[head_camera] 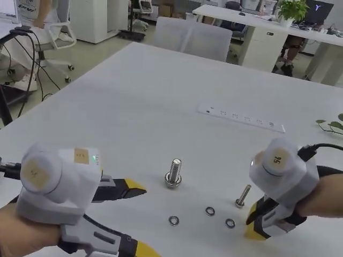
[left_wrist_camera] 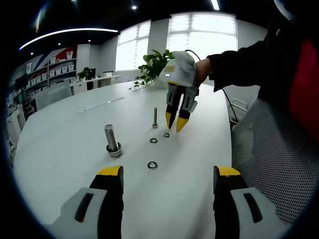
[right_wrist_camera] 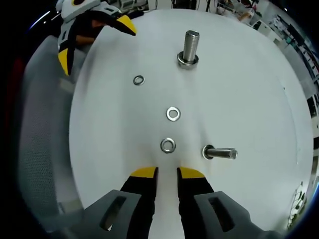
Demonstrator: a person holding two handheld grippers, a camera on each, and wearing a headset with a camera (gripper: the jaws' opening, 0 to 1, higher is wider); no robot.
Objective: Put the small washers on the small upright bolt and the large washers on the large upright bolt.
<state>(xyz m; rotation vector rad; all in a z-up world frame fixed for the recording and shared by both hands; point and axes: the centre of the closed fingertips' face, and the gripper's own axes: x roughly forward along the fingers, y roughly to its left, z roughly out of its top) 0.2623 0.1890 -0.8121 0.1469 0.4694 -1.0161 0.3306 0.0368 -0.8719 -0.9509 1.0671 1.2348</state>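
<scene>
Windows show behind the right tool, left gripper view.

An open-plan office is surrounding the white worktable. A swivel chair, desks, a monitor and a potted plant are standing around it.

A white table bears what looks like a power strip; chairs beyond.
</scene>
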